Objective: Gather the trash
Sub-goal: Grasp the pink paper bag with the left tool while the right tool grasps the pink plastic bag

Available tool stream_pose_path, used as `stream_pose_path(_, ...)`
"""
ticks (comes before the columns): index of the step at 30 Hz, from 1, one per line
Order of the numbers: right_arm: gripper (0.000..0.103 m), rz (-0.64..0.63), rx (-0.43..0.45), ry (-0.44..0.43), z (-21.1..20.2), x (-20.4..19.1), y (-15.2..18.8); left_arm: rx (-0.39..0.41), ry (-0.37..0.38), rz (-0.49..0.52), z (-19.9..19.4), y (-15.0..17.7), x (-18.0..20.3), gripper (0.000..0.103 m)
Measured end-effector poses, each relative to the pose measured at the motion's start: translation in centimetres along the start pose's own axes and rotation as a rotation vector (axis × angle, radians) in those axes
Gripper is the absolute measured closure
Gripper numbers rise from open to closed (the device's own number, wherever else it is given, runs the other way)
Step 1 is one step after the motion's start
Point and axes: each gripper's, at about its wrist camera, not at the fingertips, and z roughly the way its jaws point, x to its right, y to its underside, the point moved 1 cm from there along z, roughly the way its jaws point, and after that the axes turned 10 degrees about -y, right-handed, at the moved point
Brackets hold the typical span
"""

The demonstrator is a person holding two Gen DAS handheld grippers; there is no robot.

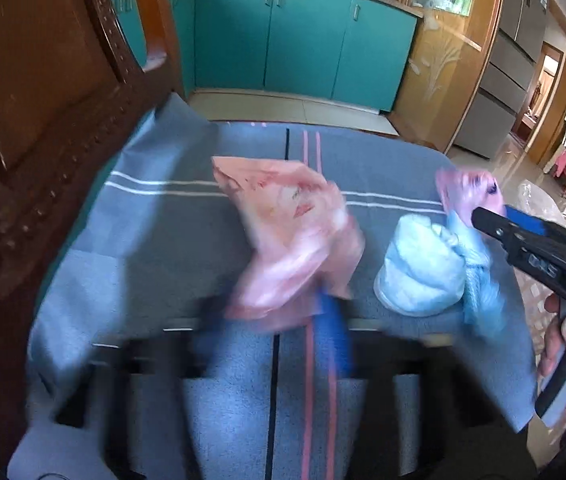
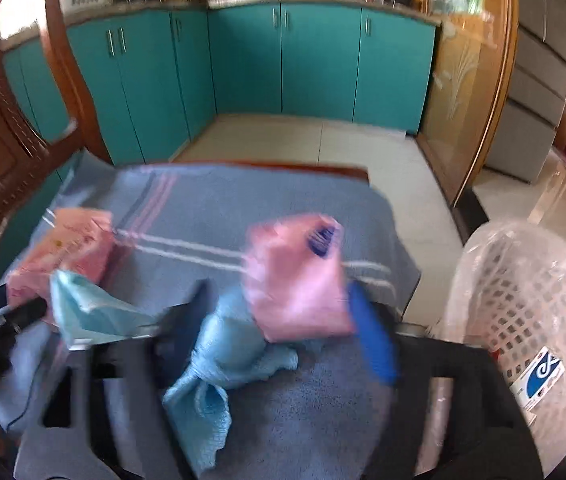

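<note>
A blue-grey striped cloth (image 1: 171, 216) covers the table. My left gripper (image 1: 283, 312) is shut on a crumpled pink wrapper (image 1: 291, 236) and holds it above the cloth; its fingers are blurred. My right gripper (image 2: 279, 320) is shut on a pink packet (image 2: 299, 280) together with a knotted light blue bag (image 2: 219, 364), lifted over the cloth. In the left wrist view the right gripper (image 1: 479, 216) comes in from the right with the pink packet (image 1: 467, 188) and blue bag (image 1: 479, 276). A light blue wad (image 1: 419, 272) lies on the cloth beside it.
A carved wooden chair back (image 1: 43, 128) stands at the left of the table. A white lattice basket lined with clear plastic (image 2: 531, 312) stands on the floor to the right of the table. Teal kitchen cabinets (image 2: 283, 60) line the far wall.
</note>
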Motion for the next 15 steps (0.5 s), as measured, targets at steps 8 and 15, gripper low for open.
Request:
stream_pose_path(8,0.102,-0.010,0.170,-0.058,-6.4,-0.4,-0.8,0.215,0.004,-0.043,-7.5,-0.6,-1.3,0.096)
stream_pose_path(15,0.065,0.076,0.117,-0.130,-6.3,1.6,0.2,0.387,0.076,-0.032,-16.0,0.9,0.2,0.097)
